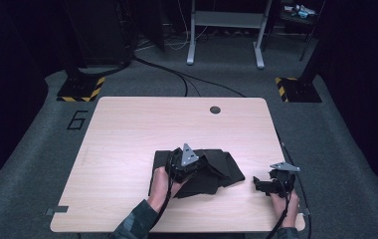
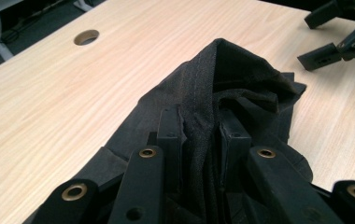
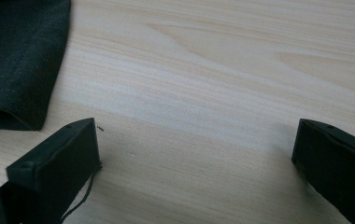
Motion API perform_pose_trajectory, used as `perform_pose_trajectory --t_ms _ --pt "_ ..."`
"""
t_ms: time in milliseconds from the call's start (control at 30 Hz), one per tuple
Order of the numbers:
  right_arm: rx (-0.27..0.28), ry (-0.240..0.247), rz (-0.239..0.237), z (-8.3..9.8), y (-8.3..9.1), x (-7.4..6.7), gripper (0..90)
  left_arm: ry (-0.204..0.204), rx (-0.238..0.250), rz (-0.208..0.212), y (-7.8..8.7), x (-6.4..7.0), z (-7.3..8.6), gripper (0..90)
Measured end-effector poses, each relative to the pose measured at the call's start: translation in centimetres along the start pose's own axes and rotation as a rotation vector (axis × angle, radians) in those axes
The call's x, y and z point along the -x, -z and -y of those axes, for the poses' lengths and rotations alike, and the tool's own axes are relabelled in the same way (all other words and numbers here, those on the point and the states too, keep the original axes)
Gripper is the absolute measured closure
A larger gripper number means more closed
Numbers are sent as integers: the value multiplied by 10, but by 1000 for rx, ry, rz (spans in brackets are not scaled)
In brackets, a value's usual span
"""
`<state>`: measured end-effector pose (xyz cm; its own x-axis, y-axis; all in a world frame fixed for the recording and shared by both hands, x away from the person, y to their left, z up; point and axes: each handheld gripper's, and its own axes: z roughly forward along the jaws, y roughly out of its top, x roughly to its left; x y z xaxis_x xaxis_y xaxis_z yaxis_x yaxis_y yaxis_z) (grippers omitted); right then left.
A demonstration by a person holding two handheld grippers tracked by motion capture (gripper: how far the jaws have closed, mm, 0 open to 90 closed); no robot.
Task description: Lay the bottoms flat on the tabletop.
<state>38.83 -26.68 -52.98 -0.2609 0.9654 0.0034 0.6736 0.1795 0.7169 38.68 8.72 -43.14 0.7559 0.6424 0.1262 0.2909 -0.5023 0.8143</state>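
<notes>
A black cloth [image 1: 212, 172] lies crumpled on the wooden table [image 1: 127, 129], near the front middle. My left gripper [image 1: 189, 167] sits over the cloth's left part, and in the left gripper view its jaws pinch a raised fold of the black cloth [image 2: 222, 79] between them. My right gripper [image 1: 261, 185] rests near the table's front right edge, to the right of the cloth. Its jaws stand wide apart over bare wood in the right gripper view, right gripper [image 3: 194, 158], with a corner of the cloth [image 3: 21, 60] at the upper left.
A round cable hole [image 1: 215, 109] sits near the table's far edge. Cables trail across the grey floor behind the table. A metal desk frame [image 1: 225, 30] stands at the back. Yellow-black striped bases [image 1: 80, 89] flank the far corners.
</notes>
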Motion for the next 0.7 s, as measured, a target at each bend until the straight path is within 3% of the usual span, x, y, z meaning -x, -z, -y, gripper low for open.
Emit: perform_pose_trajectory --t_ms 133,700 --pt "0 0 0 0 0 0 0 25 23 -9 8 -6 0 751" --pt "0 0 0 0 0 0 1 48 74 -59 35 -25 0 752"
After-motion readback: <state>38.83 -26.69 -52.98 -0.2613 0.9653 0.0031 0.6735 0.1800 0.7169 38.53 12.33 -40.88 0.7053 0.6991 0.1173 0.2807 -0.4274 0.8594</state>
